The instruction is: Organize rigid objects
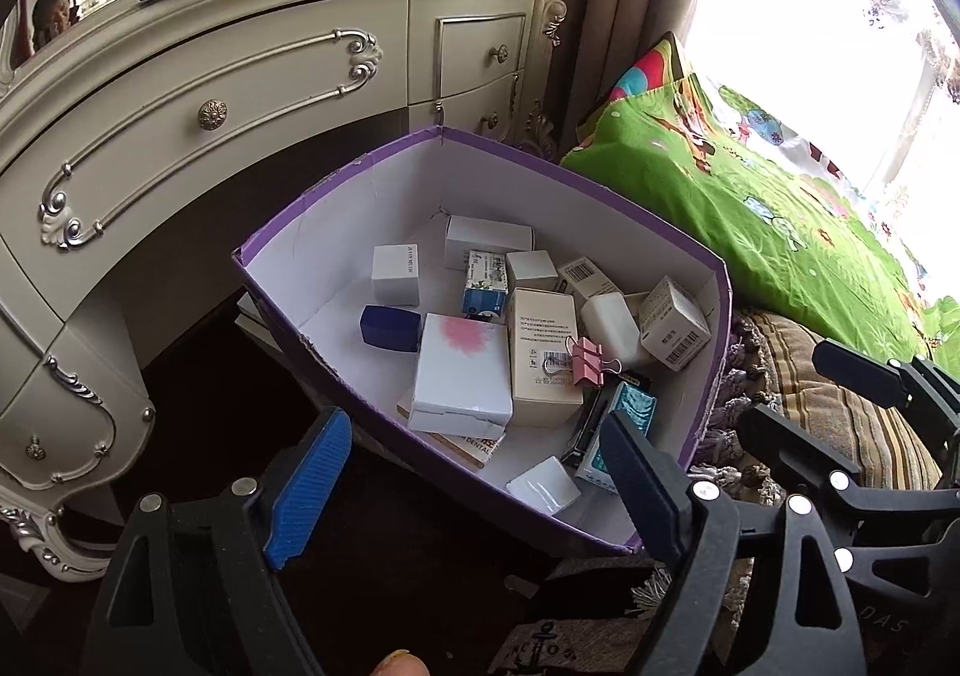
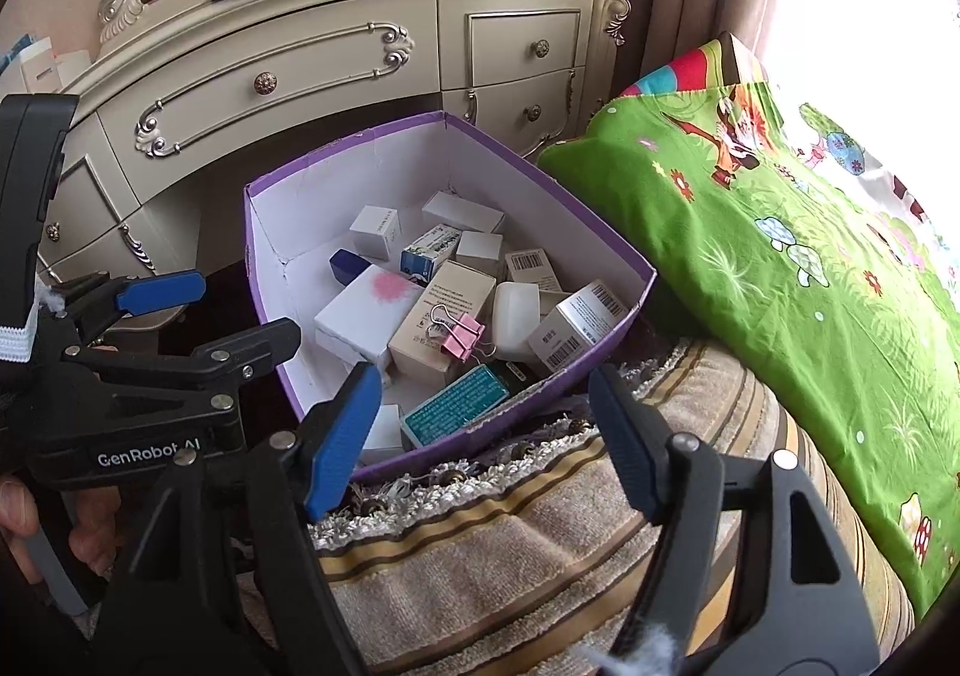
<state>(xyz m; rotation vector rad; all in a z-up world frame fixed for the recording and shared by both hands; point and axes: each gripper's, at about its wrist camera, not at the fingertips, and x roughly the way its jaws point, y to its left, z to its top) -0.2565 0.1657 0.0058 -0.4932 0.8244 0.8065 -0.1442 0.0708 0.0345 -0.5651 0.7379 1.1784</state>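
A purple cardboard box with a white inside holds several small cartons, a pink binder clip, a dark blue case and a teal packet. The box also shows in the right wrist view, its near corner resting on the bed edge. My left gripper is open and empty, just in front of the box's near wall. My right gripper is open and empty, at the box's near corner. The left gripper also shows at the left of the right wrist view, open.
A cream dresser with silver trim stands behind the box. A green cartoon quilt covers the bed to the right. A striped brown blanket with a fringe lies under the right gripper. The floor below the box is dark.
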